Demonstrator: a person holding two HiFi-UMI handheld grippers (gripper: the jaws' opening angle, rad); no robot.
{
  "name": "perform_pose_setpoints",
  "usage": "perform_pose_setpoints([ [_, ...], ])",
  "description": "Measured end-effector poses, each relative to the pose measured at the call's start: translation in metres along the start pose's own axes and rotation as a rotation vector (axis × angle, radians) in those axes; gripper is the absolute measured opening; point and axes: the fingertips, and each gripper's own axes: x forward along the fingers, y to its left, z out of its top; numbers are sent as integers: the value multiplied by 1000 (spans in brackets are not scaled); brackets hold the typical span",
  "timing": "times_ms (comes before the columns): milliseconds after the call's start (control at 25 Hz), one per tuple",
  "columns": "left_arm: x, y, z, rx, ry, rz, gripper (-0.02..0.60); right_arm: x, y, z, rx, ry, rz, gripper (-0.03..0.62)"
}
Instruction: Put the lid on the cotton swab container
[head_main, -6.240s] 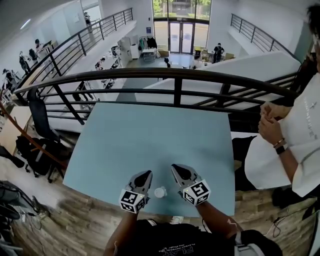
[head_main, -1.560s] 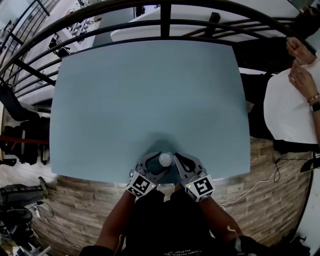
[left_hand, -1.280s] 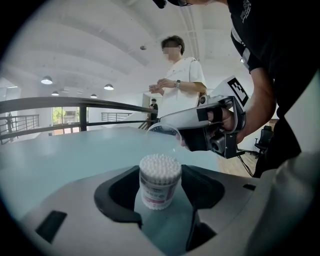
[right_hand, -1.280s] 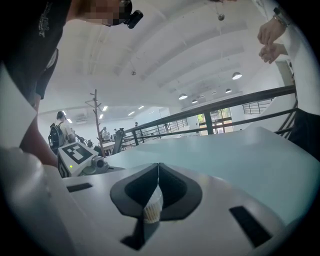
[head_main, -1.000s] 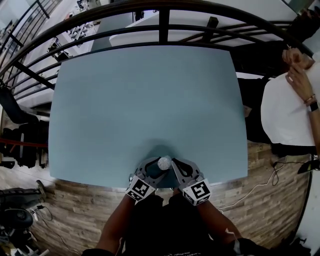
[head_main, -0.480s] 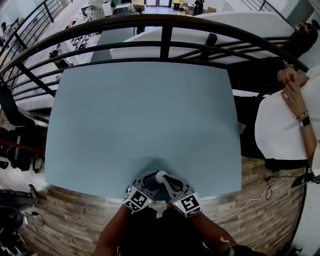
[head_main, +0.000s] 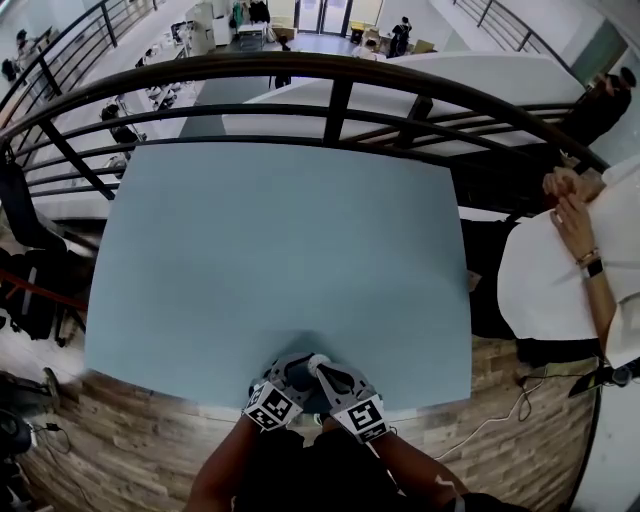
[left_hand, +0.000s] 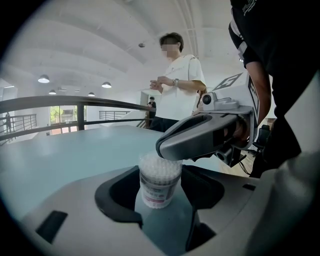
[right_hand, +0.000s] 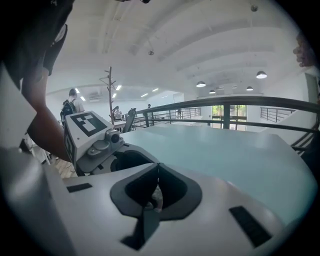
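The cotton swab container (left_hand: 159, 182), a small clear tub packed with white swabs and bearing a label, stands upright at the table's near edge (head_main: 318, 364). My left gripper (left_hand: 161, 172) is shut on its sides, its jaws set wide round the tub (head_main: 297, 373). Across the tub's top lies my right gripper (left_hand: 165, 147), jaws shut with the tips touching (right_hand: 157, 167) (head_main: 323, 373). A pale bit shows through the hollow behind those tips. A clear cover seems to sit over the swab ends; I cannot tell if it is seated.
The light blue table (head_main: 270, 240) reaches away to a dark metal railing (head_main: 340, 100). A person in a white shirt (head_main: 560, 270) stands at the table's right side. The wooden floor (head_main: 130, 420) lies below the near edge.
The right gripper has closed in on the left one and now lies over the tub's top. The head view has tilted up, so both grippers sit lower in the frame.
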Motion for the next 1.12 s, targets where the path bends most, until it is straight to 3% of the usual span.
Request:
perform_pose_setpoints([
  [160, -5, -6, -1, -5, 8, 9, 267, -3, 8, -1, 50, 7, 9, 18],
  [360, -3, 1, 1, 10, 11, 27, 268, 0, 2, 4, -39, 75, -15, 18],
  [560, 1, 6, -4, 12, 28, 33, 268, 8, -3, 1, -32, 113, -38, 18],
  [920, -2, 6, -6, 10, 28, 45, 268, 11, 6, 2, 17, 187, 13, 18],
  [1120, -2, 4, -6, 39, 43, 58, 268, 10, 6, -3, -22, 200, 37, 18],
])
